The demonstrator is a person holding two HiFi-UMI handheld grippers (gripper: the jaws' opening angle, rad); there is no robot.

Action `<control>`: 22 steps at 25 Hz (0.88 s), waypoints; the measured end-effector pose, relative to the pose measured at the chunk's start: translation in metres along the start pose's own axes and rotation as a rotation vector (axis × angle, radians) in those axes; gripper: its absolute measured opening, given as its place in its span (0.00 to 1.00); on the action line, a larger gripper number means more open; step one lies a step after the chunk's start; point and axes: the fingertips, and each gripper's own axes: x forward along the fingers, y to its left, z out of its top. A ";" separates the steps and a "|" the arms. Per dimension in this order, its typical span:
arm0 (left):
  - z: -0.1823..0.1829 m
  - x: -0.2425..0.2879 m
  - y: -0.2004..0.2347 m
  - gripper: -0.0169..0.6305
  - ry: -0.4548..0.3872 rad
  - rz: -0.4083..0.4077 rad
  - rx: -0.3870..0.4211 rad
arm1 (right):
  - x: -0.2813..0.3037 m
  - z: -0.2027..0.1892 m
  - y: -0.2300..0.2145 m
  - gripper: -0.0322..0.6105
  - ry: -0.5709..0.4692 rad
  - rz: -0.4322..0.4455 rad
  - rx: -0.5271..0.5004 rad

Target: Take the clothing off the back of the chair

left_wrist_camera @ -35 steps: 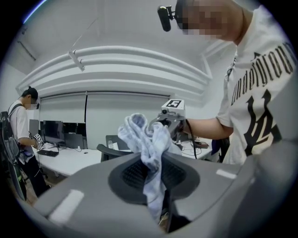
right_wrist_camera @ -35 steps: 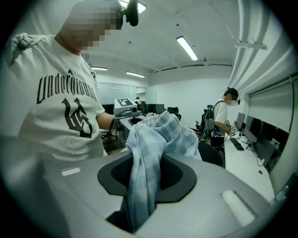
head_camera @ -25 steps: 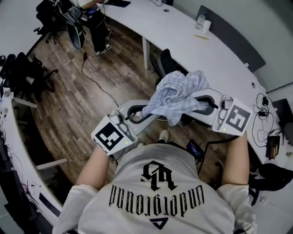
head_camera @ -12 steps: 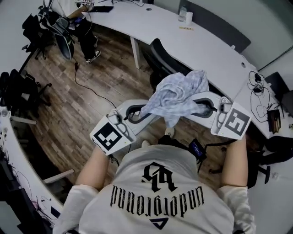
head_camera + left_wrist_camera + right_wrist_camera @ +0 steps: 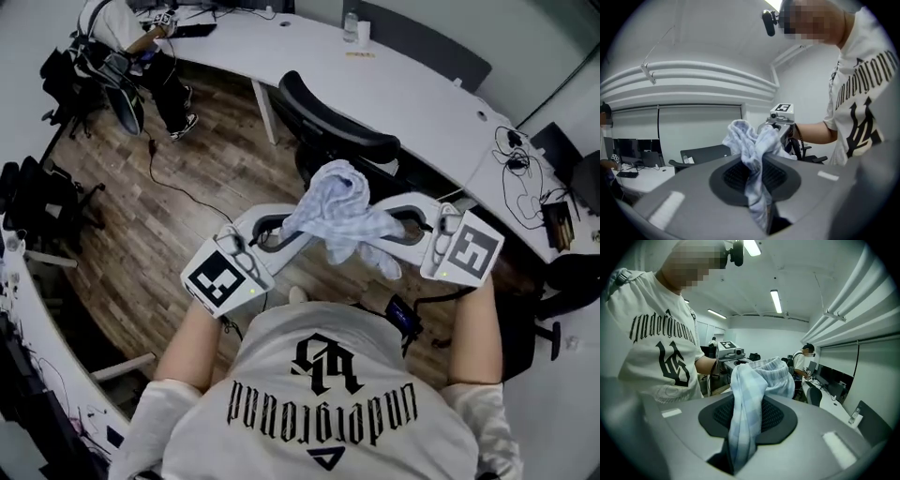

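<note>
A crumpled pale blue-and-white garment (image 5: pixel 342 211) hangs in the air between my two grippers, in front of my chest. My left gripper (image 5: pixel 286 230) is shut on one bunch of it (image 5: pixel 754 154). My right gripper (image 5: pixel 403 217) is shut on another (image 5: pixel 747 399), and a fold droops below the jaws. The black office chair (image 5: pixel 328 122) stands beyond the garment with its curved back bare. The garment does not touch the chair. Each gripper view shows the other gripper across the cloth: the right gripper (image 5: pixel 782 119) and the left gripper (image 5: pixel 730 350).
A long curved white desk (image 5: pixel 412 94) runs behind the chair, with a bottle (image 5: pixel 350 23) and cables (image 5: pixel 516 169) on it. A person (image 5: pixel 122 37) sits at the far left end. Black chairs (image 5: pixel 37 197) stand at the left on the wood floor.
Both grippers have carried the garment away from the chair; the chair back now shows bare beyond it. The cloth is more bunched, and a fold now hangs below the right gripper.
</note>
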 end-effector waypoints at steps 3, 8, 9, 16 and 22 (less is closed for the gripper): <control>0.001 0.007 -0.024 0.17 0.009 0.021 -0.021 | -0.015 -0.010 0.019 0.20 0.002 -0.010 0.018; -0.002 0.018 -0.071 0.17 0.012 0.031 -0.087 | -0.043 -0.027 0.053 0.20 -0.011 -0.027 0.058; -0.003 0.021 -0.081 0.17 0.023 0.038 -0.088 | -0.049 -0.032 0.061 0.20 -0.016 -0.029 0.066; -0.005 0.029 -0.160 0.17 0.068 0.067 -0.095 | -0.089 -0.053 0.122 0.20 -0.044 -0.023 0.093; -0.005 0.017 -0.206 0.17 0.101 0.089 -0.105 | -0.102 -0.055 0.166 0.20 -0.063 -0.006 0.101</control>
